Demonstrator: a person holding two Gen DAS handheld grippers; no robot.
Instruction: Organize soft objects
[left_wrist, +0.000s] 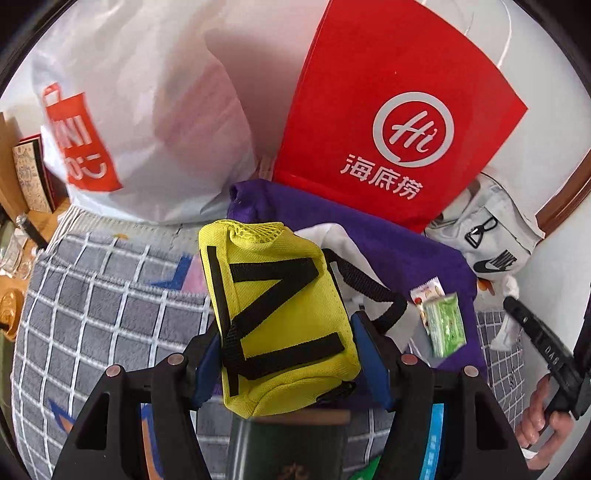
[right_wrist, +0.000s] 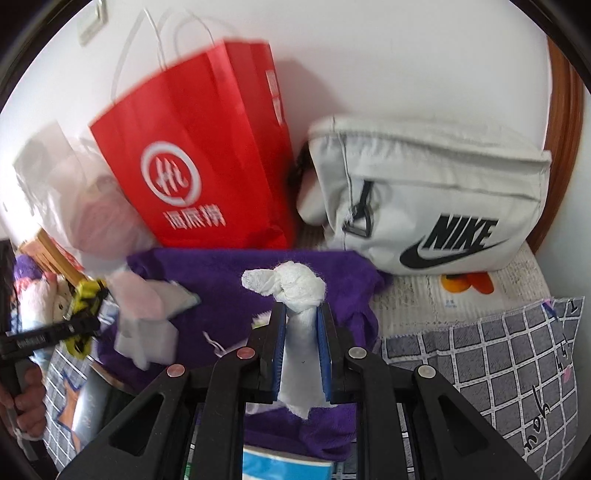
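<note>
My left gripper (left_wrist: 291, 347) is shut on a yellow pouch (left_wrist: 280, 314) with black straps, held above a purple cloth (left_wrist: 417, 254) on the bed. The same pouch (right_wrist: 85, 295) shows small at the left of the right wrist view. My right gripper (right_wrist: 301, 314) is shut on a knotted white cloth (right_wrist: 291, 286), which sticks up between its blue pads over the purple cloth (right_wrist: 229, 273). A white rag (right_wrist: 147, 317) lies on the purple cloth's left part. A green snack packet (left_wrist: 445, 325) rests on the purple cloth.
A red paper bag (left_wrist: 388, 122) and a white plastic bag (left_wrist: 140, 122) lean on the wall. A white Nike bag (right_wrist: 424, 199) sits at the right. A grey checked blanket (left_wrist: 103, 306) covers the bed. A wooden shelf (left_wrist: 22, 192) is at the left. A hand (left_wrist: 539, 417) grips the other handle.
</note>
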